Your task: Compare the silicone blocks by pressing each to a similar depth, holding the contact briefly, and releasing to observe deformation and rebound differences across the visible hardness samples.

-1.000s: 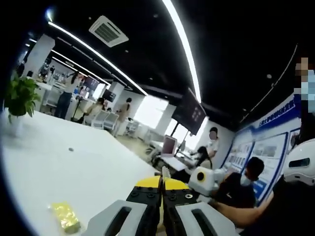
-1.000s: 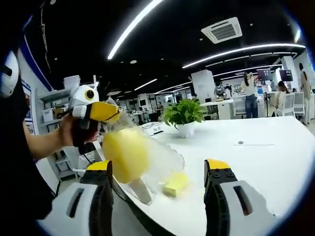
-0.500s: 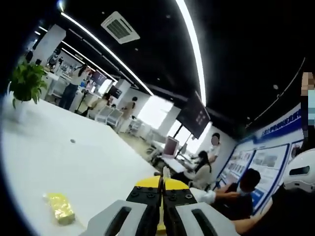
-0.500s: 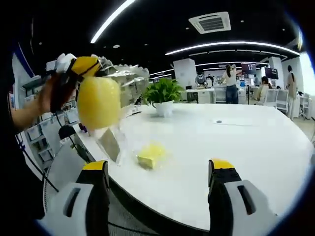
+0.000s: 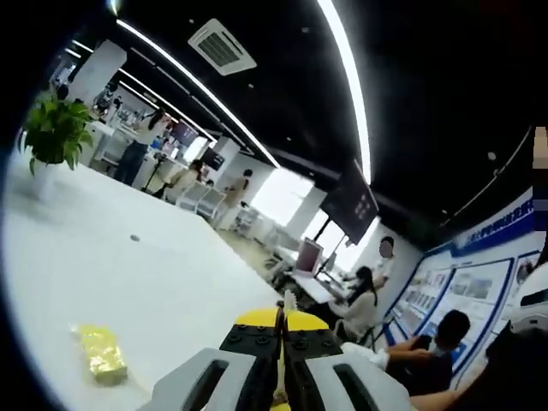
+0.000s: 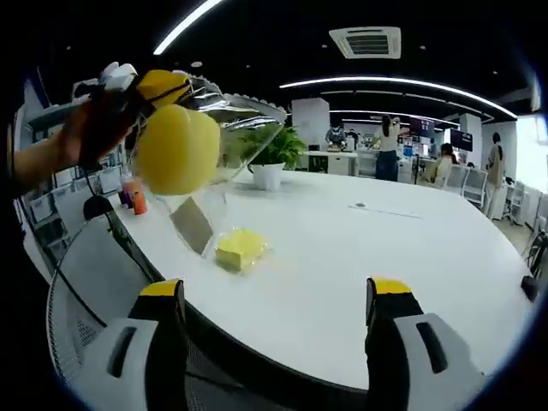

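- Overhead, the left gripper [image 6: 163,86] held a clear bag [image 6: 214,128] with a yellow block [image 6: 175,147], jaws clamped.
- Right gripper [image 6: 278,295] jaws stood apart; another yellow block [image 6: 240,250] lay on the desk [image 6: 360,265] ahead between them.

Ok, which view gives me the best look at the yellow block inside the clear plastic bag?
The right gripper view: the round yellow block hangs large inside the clear plastic bag, gripped by the left gripper. The left gripper view has its shut jaws with a yellow sliver between them.

2 yellow blocks [image 6: 175,150], 1 potted plant [image 6: 272,154]
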Motion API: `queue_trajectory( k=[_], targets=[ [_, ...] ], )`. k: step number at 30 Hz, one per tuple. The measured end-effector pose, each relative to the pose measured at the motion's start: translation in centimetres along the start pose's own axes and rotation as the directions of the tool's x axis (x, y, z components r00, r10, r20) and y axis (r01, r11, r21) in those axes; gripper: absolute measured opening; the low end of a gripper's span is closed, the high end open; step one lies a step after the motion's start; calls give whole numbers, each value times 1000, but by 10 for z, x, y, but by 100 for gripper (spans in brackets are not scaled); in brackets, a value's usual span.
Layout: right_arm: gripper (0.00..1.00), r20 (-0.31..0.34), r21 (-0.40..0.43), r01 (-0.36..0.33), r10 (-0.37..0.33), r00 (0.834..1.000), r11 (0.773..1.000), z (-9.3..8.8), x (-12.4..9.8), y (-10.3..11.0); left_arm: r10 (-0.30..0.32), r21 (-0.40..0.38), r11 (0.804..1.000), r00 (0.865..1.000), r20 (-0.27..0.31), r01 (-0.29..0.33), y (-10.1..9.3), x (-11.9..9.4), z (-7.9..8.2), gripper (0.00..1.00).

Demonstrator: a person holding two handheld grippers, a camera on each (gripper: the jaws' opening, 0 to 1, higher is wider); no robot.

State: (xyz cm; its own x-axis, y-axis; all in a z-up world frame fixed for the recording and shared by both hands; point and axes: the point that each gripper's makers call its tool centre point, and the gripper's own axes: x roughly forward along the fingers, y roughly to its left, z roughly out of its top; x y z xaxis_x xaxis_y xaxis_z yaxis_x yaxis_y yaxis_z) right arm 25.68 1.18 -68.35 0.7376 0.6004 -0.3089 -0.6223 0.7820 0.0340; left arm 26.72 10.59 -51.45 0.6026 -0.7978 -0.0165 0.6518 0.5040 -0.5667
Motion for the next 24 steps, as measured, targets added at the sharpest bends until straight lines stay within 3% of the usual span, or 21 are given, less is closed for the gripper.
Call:
queue_trajectory(
  k=[3, 10, 17, 20, 24],
  targets=[
    [82, -27, 1, 10, -10, 1000, 1000, -12, 1, -1, 29, 2, 1000, 1000, -12, -29, 8, 9, -7, 0],
    [83, -22, 20, 27, -26, 999, 999, -14, 5, -8, 52, -85, 995, 999, -1, -52, 29, 28, -27, 0],
    [83, -21, 61, -16, 18, 1000, 998, -18, 8, -2, 120, -65, 990, 992, -48, -123, 47, 52, -49, 0],
    [83, -21, 70, -20, 22, 1000, 997, -19, 8, -1, 118, -124, 985, 992, -53, -124, 56, 62, -57, 0],
    [83, -30, 76, -31, 33, 999, 997, -21, 9, 1, 134, -144, 979, 989, -60, -141, 65, 77, -68, 0]
  ],
)
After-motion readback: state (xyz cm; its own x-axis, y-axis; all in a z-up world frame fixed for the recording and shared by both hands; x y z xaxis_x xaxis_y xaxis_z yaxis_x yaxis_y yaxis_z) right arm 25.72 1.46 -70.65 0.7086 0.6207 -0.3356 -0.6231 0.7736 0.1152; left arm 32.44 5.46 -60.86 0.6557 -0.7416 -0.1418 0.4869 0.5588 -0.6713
